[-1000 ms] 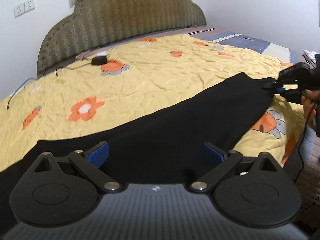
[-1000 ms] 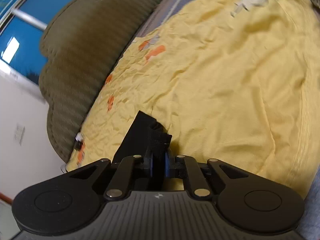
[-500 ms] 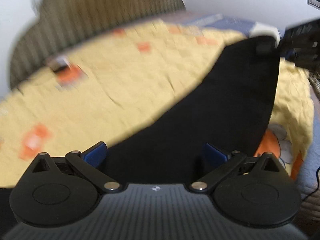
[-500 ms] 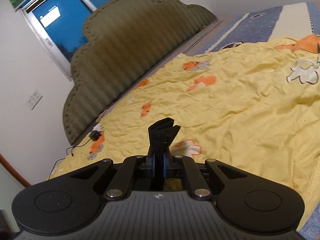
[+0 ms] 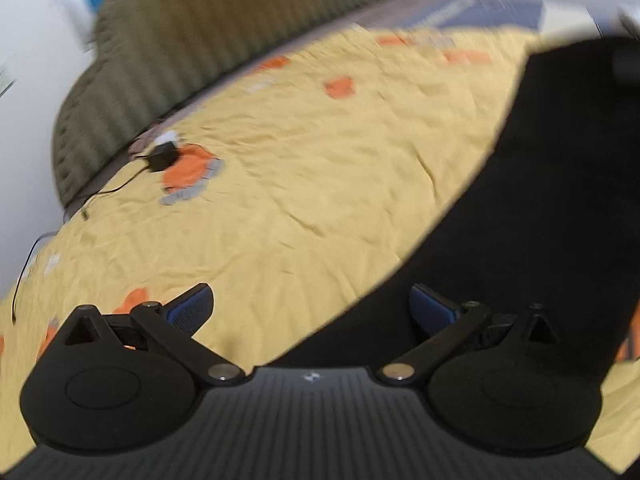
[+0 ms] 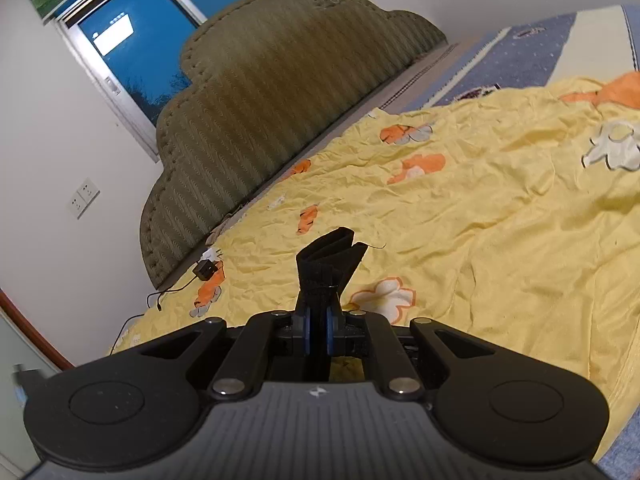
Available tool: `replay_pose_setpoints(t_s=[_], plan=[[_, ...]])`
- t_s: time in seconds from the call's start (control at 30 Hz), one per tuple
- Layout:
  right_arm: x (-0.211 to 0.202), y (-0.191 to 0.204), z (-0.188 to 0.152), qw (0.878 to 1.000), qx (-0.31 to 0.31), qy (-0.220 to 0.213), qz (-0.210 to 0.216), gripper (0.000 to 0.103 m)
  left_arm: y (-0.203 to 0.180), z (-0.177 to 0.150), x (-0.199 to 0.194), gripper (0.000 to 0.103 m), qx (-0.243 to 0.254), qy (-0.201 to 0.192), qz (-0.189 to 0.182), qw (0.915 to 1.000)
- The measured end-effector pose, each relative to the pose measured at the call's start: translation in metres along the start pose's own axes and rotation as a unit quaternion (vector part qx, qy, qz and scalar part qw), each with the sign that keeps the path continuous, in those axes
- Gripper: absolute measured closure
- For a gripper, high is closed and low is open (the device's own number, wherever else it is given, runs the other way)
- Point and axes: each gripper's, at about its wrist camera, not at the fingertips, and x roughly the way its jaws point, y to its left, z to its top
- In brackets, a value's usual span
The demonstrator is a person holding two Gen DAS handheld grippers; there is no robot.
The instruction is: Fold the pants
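Pants [image 5: 532, 216], black, hang as a broad dark sheet down the right side of our left wrist view, over the yellow flowered bedspread [image 5: 304, 184]; that view is smeared with blur. Our left gripper [image 5: 311, 309] is held low and tilted over the bed with its blue-padded jaws spread wide and nothing between them: its left finger stands over bare bedspread, its right finger in front of the black cloth. Farther left in that view a small black charger [image 5: 162, 158] lies near the green headboard [image 5: 208, 40]. Our right gripper [image 6: 318, 334] points toward the headboard with jaws clamped on a bunched edge of the pants, a tuft of which sticks up above the fingertips.
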Motion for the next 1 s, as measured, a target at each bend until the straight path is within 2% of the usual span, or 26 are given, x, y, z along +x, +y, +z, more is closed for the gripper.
replay_pose_setpoints(t_s=[0.1, 0.2, 0.27, 0.37, 0.47, 0.53, 0.63, 0.73, 0.87, 1.0], plan=[[0.001, 0.003, 0.002, 1.000, 0.000, 0.001, 0.006, 0.096, -0.003, -0.002, 0.004, 0.000, 0.007, -0.011, 0.014, 0.9998], [0.000, 0.007, 0.003, 1.000, -0.004, 0.000, 0.010, 0.096, 0.018, -0.001, -0.019, 0.000, -0.044, -0.026, 0.001, 0.9987], [0.000, 0.009, 0.004, 1.000, -0.011, 0.000, 0.013, 0.096, 0.025, -0.005, -0.036, 0.000, -0.058, -0.036, -0.011, 0.9976], [-0.001, 0.014, 0.005, 1.000, -0.022, -0.003, 0.016, 0.096, 0.001, -0.010, -0.039, 0.000, -0.008, -0.028, -0.006, 0.9995], [-0.003, 0.021, 0.004, 0.999, -0.031, -0.003, 0.021, 0.096, -0.034, -0.020, -0.020, 0.000, 0.060, -0.017, 0.026, 0.9977], [-0.006, 0.030, 0.001, 0.999, -0.042, -0.002, 0.032, 0.096, -0.033, -0.024, -0.027, 0.000, 0.048, -0.033, 0.036, 0.9976], [-0.012, 0.056, -0.003, 0.995, -0.091, -0.006, 0.040, 0.096, 0.004, -0.028, -0.049, 0.000, -0.011, -0.055, 0.037, 0.9977], [-0.016, 0.084, -0.007, 0.989, -0.131, -0.007, 0.066, 0.096, 0.052, -0.043, -0.065, 0.000, -0.070, -0.049, 0.049, 0.9951], [-0.017, 0.124, -0.021, 0.980, -0.171, 0.000, 0.098, 0.096, 0.097, -0.071, -0.080, 0.000, -0.102, -0.038, 0.101, 0.9890], [-0.010, 0.162, -0.046, 0.970, -0.204, 0.018, 0.130, 0.096, 0.132, -0.104, -0.093, 0.000, -0.123, -0.018, 0.161, 0.9791]])
